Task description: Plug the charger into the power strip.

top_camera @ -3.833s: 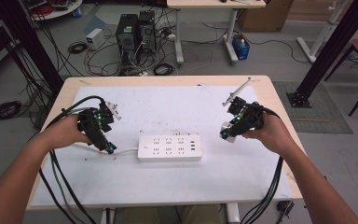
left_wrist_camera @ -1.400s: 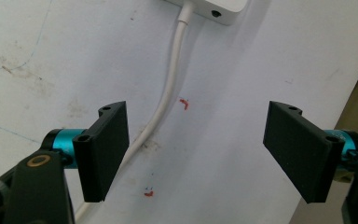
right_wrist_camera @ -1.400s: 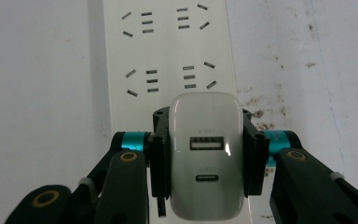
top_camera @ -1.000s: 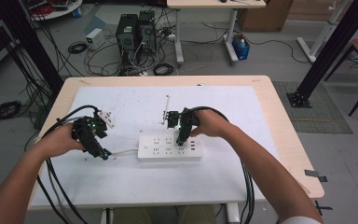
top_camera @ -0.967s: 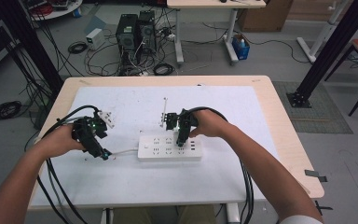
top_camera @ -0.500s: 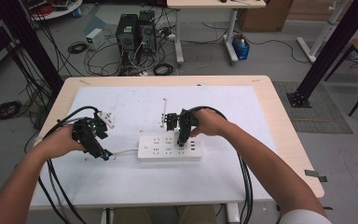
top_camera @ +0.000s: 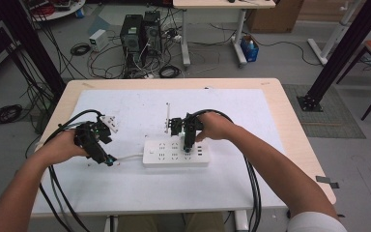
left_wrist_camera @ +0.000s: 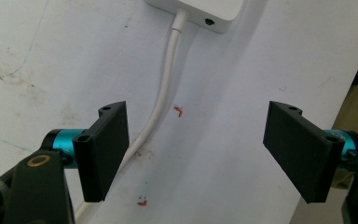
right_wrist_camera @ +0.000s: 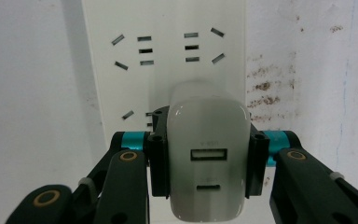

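Right claw [right_wrist_camera: 207, 161] grips charger [right_wrist_camera: 208, 168] — over power strip [right_wrist_camera: 163, 56].

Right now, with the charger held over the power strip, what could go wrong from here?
The right gripper clamps the white charger over the power strip, whose sockets sit close together; its prongs are hidden, so they may miss the slots. The left gripper is open, straddling the strip's cord without gripping anything, so pressing down could slide the strip across the table.
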Action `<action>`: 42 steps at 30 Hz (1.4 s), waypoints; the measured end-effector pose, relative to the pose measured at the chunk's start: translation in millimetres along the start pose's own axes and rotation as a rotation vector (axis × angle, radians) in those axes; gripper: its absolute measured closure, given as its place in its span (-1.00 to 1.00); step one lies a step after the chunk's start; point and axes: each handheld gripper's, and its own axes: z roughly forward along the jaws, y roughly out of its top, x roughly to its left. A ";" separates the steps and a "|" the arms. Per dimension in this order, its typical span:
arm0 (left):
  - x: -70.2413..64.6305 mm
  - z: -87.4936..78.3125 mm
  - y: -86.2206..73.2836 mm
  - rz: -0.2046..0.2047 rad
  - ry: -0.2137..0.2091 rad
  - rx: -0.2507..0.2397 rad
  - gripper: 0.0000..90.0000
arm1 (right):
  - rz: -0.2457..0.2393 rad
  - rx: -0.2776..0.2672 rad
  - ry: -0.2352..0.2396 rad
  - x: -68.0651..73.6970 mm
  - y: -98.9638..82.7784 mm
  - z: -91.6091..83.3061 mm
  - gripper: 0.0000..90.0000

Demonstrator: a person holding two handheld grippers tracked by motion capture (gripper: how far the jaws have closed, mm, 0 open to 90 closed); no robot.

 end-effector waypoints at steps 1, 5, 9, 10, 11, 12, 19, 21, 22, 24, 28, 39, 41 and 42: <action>-0.5 0.2 0.3 0.000 -0.001 -0.001 -0.50 | -0.011 0.011 -0.011 1.6 1.7 1.0 0.39; -2.0 -0.3 2.8 0.011 -0.007 -0.016 -0.50 | -0.070 0.046 -0.101 15.8 6.0 3.2 0.39; -1.7 -0.6 2.9 0.019 -0.011 -0.011 -0.50 | 0.014 0.011 0.034 -5.1 2.6 3.2 0.38; -1.9 -0.2 2.4 0.013 -0.013 -0.013 -0.50 | 0.014 0.011 0.034 -5.1 2.6 3.2 0.38; -1.7 0.2 2.1 0.014 -0.016 -0.016 -0.50 | 0.022 0.005 0.050 -7.7 2.1 3.8 0.38; -1.7 0.7 2.1 0.013 -0.018 -0.017 -0.50 | 0.032 0.007 0.060 -8.6 2.2 4.5 0.38; -2.0 1.2 1.7 0.020 -0.023 -0.024 -0.50 | -0.051 0.052 -0.068 11.1 6.8 9.6 0.39; -2.3 0.4 0.3 0.014 -0.022 -0.032 -0.50 | -0.035 0.043 -0.041 6.6 5.9 9.4 0.39; -1.9 0.1 -0.4 0.014 -0.025 -0.033 -0.50 | -0.017 0.030 -0.005 0.7 4.5 9.3 0.39; -1.4 0.4 -1.2 0.007 -0.023 -0.033 -0.50 | -0.014 0.027 0.005 -0.3 4.3 9.5 0.39; -1.8 2.1 0.3 0.008 -0.023 -0.040 -0.50 | -0.018 0.028 -0.023 3.8 4.5 9.7 0.39; 1.4 1.9 -2.7 -0.008 -0.003 -0.040 -0.50 | 0.076 -0.063 -0.007 -3.0 -8.2 5.3 -0.38; 2.5 1.3 -3.0 -0.006 -0.001 -0.038 -0.50 | 0.160 -0.178 0.032 -11.4 -21.9 -6.2 -0.53; 2.7 1.4 -3.0 -0.010 0.000 -0.040 -0.50 | 0.206 -0.220 0.032 -15.4 -29.6 -12.6 -0.55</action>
